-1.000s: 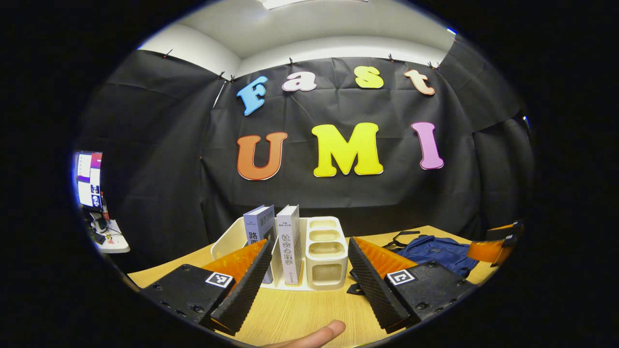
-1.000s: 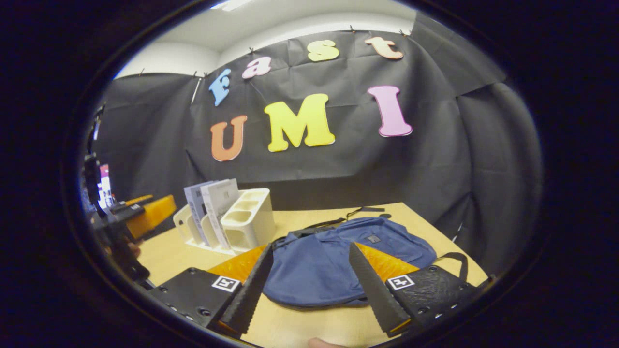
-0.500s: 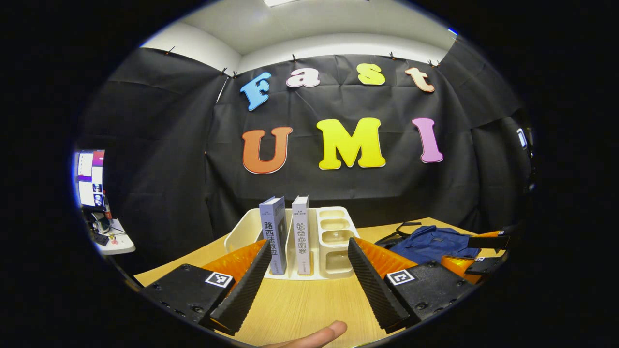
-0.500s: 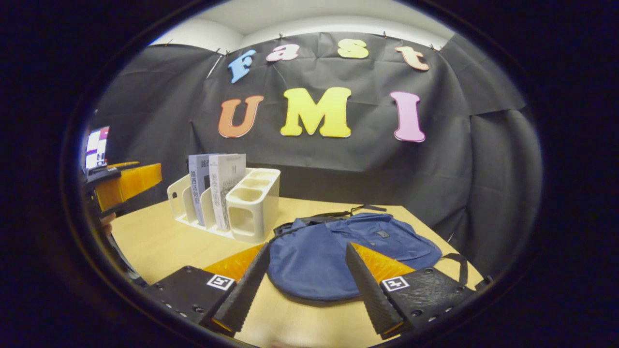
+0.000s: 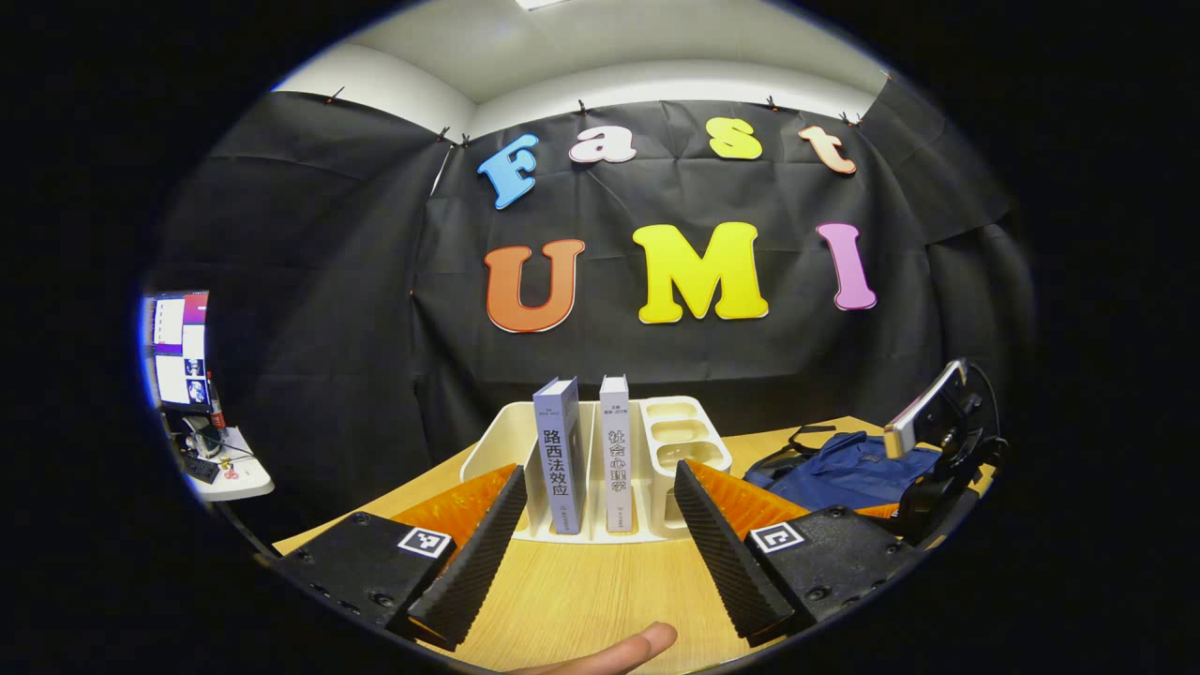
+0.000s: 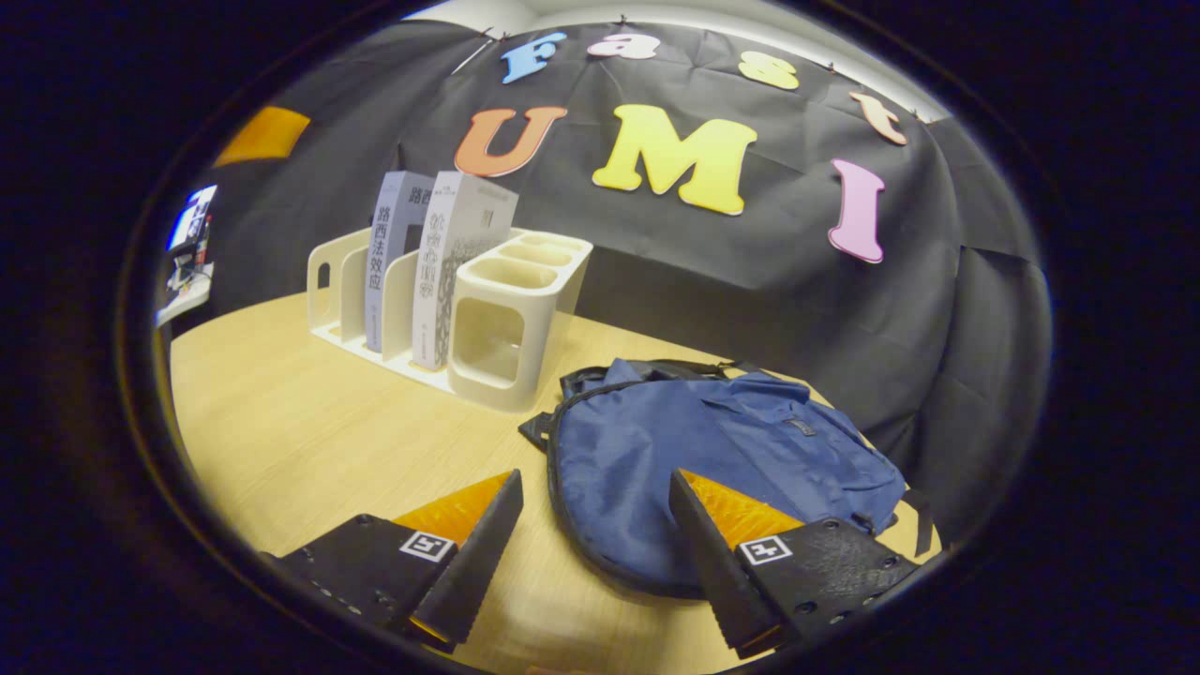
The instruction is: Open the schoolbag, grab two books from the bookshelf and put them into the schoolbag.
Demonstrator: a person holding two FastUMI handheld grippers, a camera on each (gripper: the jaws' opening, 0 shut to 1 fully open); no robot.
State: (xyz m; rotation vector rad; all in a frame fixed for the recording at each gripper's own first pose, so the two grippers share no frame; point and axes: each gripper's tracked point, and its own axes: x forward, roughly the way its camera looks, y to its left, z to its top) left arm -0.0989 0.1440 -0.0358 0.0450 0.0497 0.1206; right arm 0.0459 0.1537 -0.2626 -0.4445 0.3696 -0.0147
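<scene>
Blue fabric schoolbag (image 6: 722,469) lay flat and unopened on the wooden table (image 6: 309,441); the right gripper (image 6: 591,553), jaws parted and empty, had tipped down over it. The left gripper (image 5: 595,553), likewise spread, faced two upright books (image 5: 586,455) in the white plastic bookshelf (image 5: 680,450).

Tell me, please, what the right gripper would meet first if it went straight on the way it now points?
Most likely the blue schoolbag: it lies flat on the table directly ahead of the open right gripper, its near edge between the fingers. Depth is unclear, so the tabletop itself might come first.
</scene>
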